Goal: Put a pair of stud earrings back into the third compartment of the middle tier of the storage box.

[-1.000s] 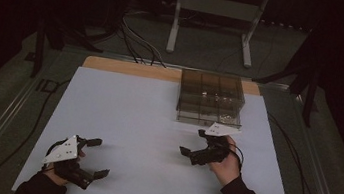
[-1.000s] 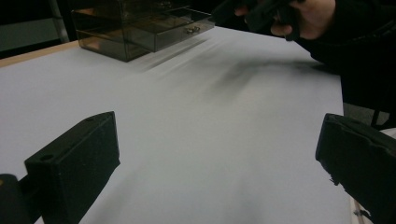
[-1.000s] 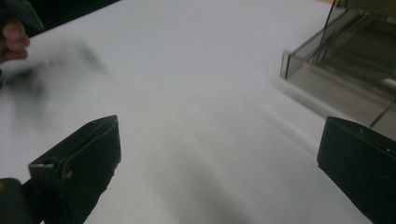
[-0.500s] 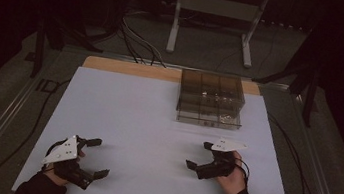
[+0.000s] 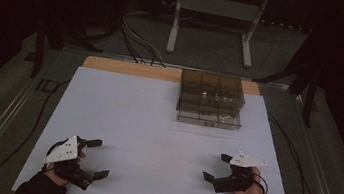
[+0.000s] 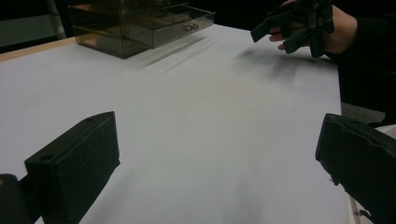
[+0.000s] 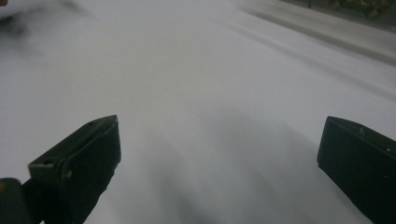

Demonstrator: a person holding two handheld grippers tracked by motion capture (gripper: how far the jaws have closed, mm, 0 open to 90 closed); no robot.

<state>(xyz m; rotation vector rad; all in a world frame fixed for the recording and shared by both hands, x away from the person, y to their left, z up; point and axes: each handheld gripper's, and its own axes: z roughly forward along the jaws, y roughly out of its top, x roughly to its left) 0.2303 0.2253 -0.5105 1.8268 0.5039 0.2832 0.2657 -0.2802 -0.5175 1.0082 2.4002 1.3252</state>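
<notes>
A smoky transparent drawer box (image 5: pixel 211 98) stands at the back right of the white table (image 5: pixel 147 119); small items lie in its compartments, too small to tell. My left gripper (image 5: pixel 99 158) rests near the front left corner, open and empty. Its own view has the jaws wide apart over bare table, left gripper (image 6: pixel 218 140), with the box (image 6: pixel 135 21) far off and one lower drawer sticking out a little. My right gripper (image 5: pixel 215 167) hovers near the front right, open and empty, and appears again as the right gripper (image 6: pixel 292 25). Its own blurred view has the right gripper (image 7: pixel 218 140) over bare table.
A strip of wood (image 5: pixel 128 67) runs along the table's far edge. Cables (image 5: pixel 139 40) and a metal stand (image 5: pixel 216 12) lie on the dark floor behind. A cable (image 5: pixel 297 164) trails off the right side of the table.
My right gripper has drawn back from just in front of the drawer box toward the near right edge. The left gripper has stayed put.
</notes>
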